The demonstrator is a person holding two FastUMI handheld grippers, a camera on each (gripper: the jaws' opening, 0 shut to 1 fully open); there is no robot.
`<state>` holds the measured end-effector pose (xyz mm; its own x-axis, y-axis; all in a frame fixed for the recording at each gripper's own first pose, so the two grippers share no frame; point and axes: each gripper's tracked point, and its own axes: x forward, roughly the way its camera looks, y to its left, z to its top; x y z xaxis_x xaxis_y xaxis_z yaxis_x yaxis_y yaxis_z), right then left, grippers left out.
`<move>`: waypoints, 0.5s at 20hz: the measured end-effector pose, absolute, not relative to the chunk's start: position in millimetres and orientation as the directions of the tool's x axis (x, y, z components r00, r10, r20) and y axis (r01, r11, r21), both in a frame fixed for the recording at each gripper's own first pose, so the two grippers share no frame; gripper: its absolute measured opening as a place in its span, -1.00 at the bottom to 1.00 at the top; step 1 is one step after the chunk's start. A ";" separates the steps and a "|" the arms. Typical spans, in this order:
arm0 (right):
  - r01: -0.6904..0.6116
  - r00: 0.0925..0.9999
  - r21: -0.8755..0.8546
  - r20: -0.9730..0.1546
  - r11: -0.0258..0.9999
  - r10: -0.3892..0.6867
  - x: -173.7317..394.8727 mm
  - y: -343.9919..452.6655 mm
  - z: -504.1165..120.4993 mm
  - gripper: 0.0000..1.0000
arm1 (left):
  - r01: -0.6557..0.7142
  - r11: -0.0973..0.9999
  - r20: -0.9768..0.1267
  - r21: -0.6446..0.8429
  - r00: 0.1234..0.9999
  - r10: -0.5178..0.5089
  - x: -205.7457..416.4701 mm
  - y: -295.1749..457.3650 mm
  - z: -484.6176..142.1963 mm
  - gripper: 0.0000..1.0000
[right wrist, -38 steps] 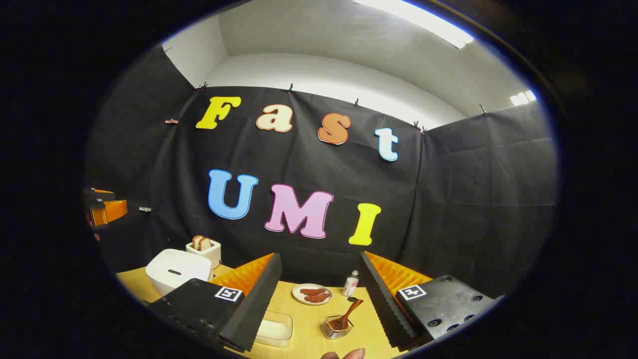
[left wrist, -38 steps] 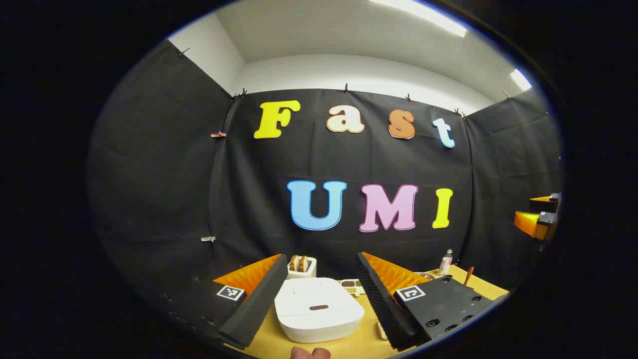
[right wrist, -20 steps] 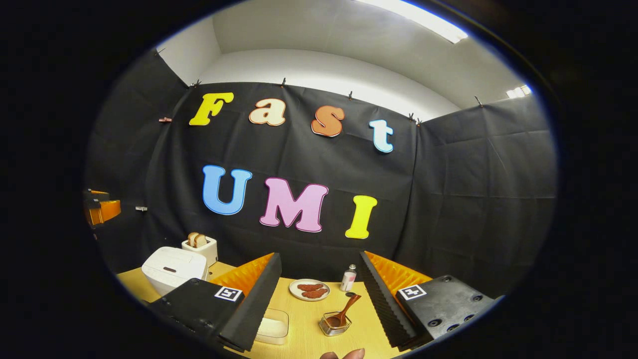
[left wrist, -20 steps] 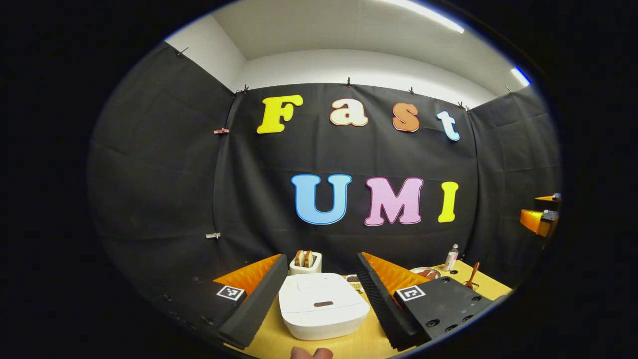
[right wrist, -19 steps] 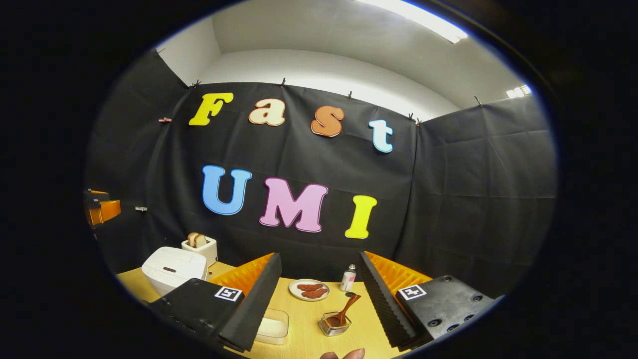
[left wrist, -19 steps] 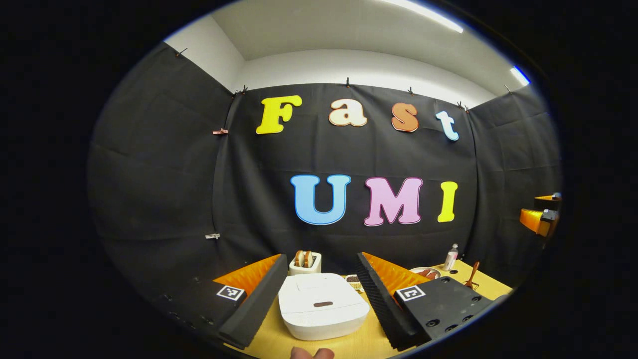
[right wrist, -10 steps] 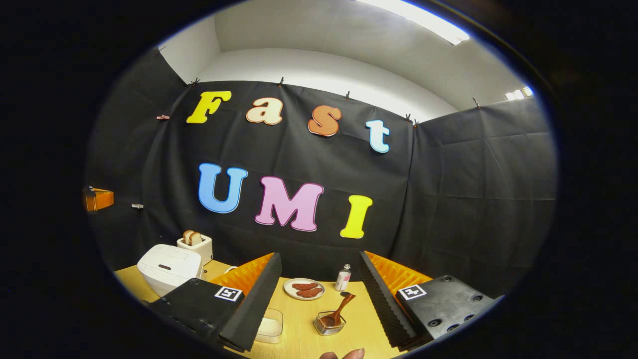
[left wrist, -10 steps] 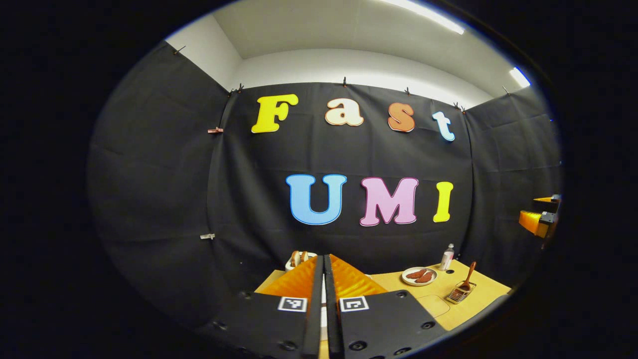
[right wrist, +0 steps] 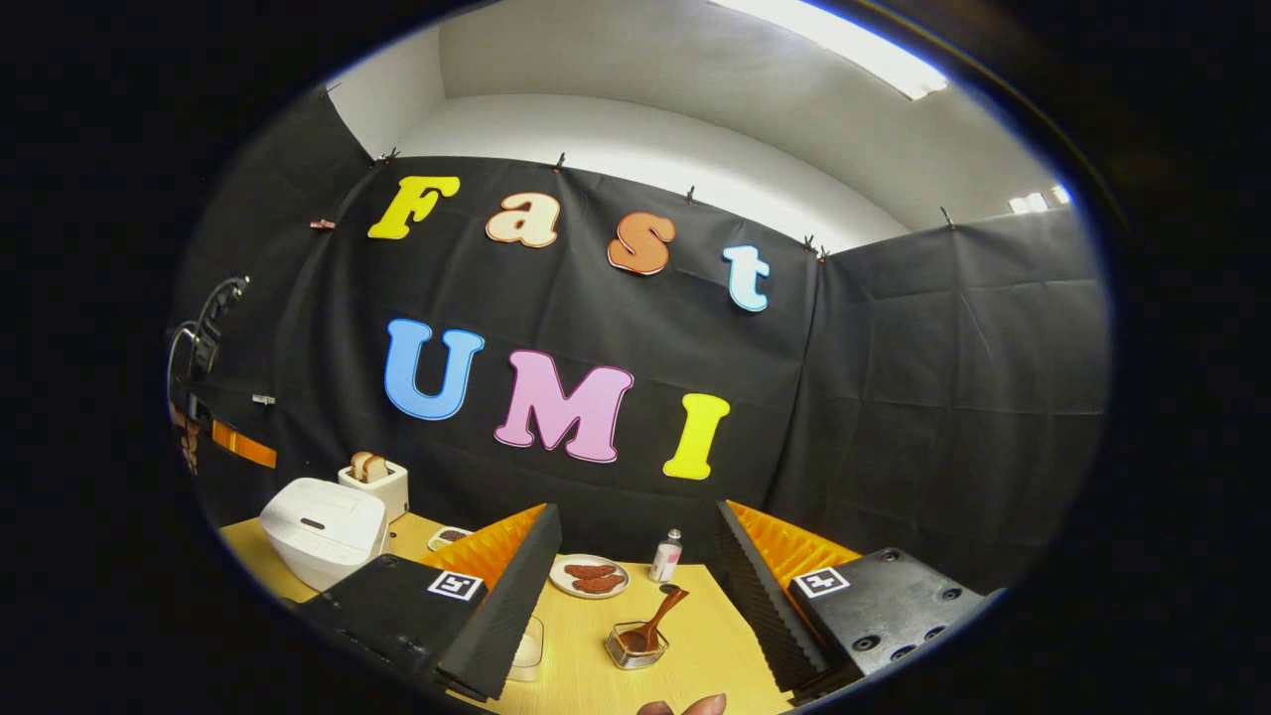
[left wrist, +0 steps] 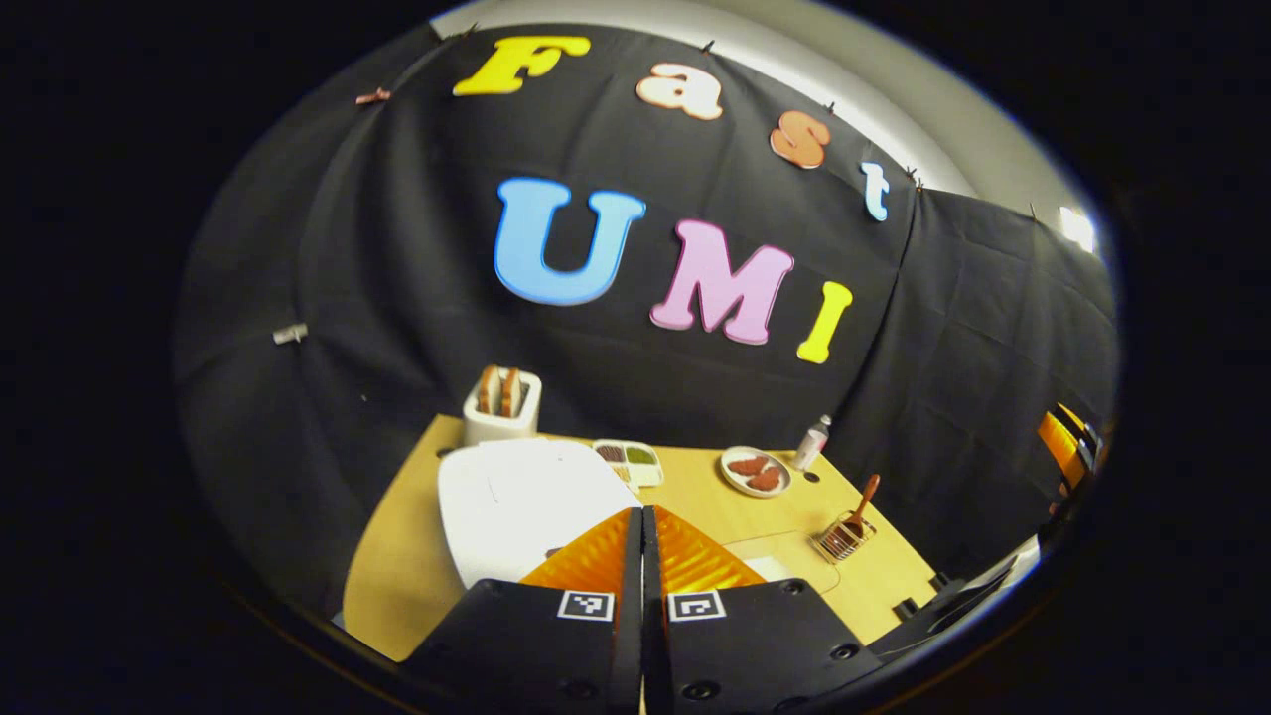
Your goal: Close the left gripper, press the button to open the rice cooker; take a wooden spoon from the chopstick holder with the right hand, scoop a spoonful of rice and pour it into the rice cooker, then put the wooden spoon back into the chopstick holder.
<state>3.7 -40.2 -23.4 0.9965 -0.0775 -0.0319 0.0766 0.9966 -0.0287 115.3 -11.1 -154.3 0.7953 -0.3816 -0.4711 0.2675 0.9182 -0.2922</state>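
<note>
In the left gripper view my left gripper point(left wrist: 642, 514) is shut with nothing between its fingers. It hovers over the front of the white rice cooker point(left wrist: 521, 501), whose lid is down. The cooker's button point(right wrist: 312, 523) shows as a dark slot on the lid in the right gripper view. My right gripper point(right wrist: 635, 516) stands open and empty above the table. Ahead of it, the wooden spoon point(right wrist: 660, 606) leans in the wire chopstick holder point(right wrist: 635, 647). A clear box of rice point(right wrist: 529, 645) sits beside the right gripper's left finger.
On the wooden table point(left wrist: 397, 566) stand a white toaster with bread point(left wrist: 501, 405), a small divided dish point(left wrist: 631, 462), a plate of brown pieces point(left wrist: 755, 470) and a small bottle point(left wrist: 812, 442). The table's left and near edges lie close to the cooker.
My left gripper has shut its fingers, then moved forward and tipped down over the rice cooker. The right gripper has drifted slightly and stays open.
</note>
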 end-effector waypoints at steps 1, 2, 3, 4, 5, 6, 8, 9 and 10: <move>0.087 0.996 -0.032 -0.034 0.996 -0.088 2.9 -44.9 -24.5 0.94 | 0.260 0.917 -0.505 -0.301 0.772 -0.385 125.7 -9.2 -167.9 -0.89; 0.098 0.994 -0.036 -0.038 0.995 -0.099 2.0 -49.3 -26.7 0.94 | 0.248 0.921 -0.551 -0.299 0.744 -0.379 134.8 -6.0 -184.3 -0.88; 0.108 0.993 -0.040 -0.043 0.993 -0.110 0.5 -53.3 -28.9 0.94 | 0.240 0.926 -0.589 -0.292 0.717 -0.372 143.3 -2.1 -200.1 -0.88; 0.120 0.991 -0.044 -0.051 0.992 -0.122 0.2 -57.6 -32.0 0.94 | 0.234 0.929 -0.617 -0.288 0.696 -0.367 148.4 1.2 -212.5 -0.88; 0.130 0.989 -0.046 -0.057 0.990 -0.133 -2.1 -62.0 -35.7 0.94 | 0.228 0.931 -0.642 -0.284 0.676 -0.361 152.2 3.6 -225.8 -0.89; 0.143 0.987 -0.047 -0.063 0.989 -0.146 -3.5 -65.8 -37.4 0.94 | 0.224 0.932 -0.660 -0.285 0.660 -0.360 156.1 4.9 -235.0 -0.89; 0.166 0.983 -0.050 -0.070 0.985 -0.169 -4.0 -73.4 -41.0 0.94 | 0.216 0.935 -0.698 -0.282 0.623 -0.354 161.6 8.0 -248.4 -0.89; 0.176 0.981 -0.051 -0.073 0.983 -0.179 -5.0 -76.4 -43.4 0.94 | 0.210 0.939 -0.719 -0.273 0.604 -0.344 163.2 8.7 -257.2 -0.89; 0.185 0.979 -0.052 -0.078 0.981 -0.189 -6.2 -79.2 -45.4 0.94 | 0.209 0.940 -0.738 -0.270 0.582 -0.342 161.8 7.8 -263.8 -0.89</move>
